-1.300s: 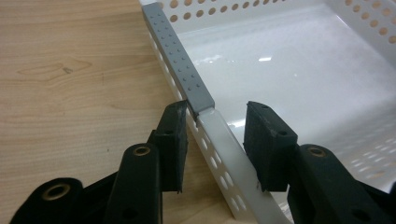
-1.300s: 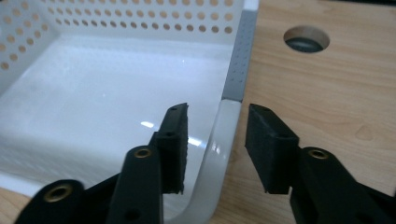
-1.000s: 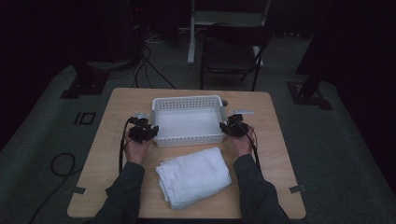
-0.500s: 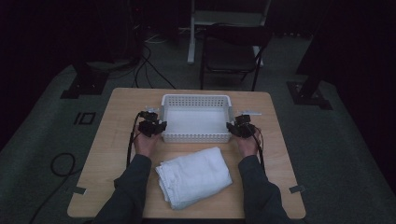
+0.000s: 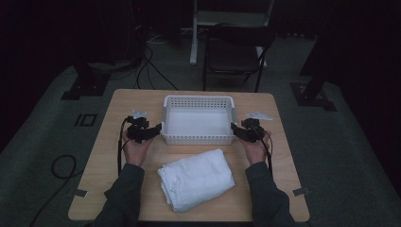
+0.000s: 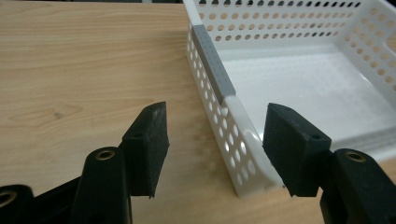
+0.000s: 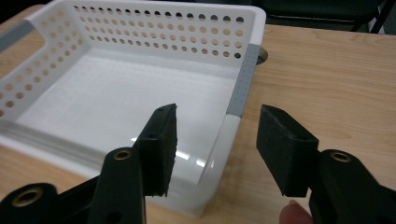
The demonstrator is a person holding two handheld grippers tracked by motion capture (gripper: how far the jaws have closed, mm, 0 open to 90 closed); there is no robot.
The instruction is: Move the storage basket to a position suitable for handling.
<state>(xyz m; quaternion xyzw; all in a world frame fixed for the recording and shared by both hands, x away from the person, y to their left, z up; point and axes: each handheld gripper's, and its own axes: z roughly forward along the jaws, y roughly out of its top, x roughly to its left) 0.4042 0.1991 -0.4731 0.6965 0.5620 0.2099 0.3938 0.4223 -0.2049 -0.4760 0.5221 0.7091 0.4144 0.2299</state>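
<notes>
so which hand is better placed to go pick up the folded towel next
Roughly even, slight edge to the left. Both the left gripper and right gripper have just opened off the basket walls; the towel lies nearer the person, its bulk slightly left of centre.

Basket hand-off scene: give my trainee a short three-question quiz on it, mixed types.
1. True or false: the white basket holds the folded towel.
2. What stands between the pads of the left gripper?
3. The right gripper is: A) open astride the basket's end wall, B) shut on the towel, C) lying inside the basket.

Key: 1 false, the basket is empty and the towel lies on the table nearer the person. 2 the basket's end wall. 3 A.
</notes>
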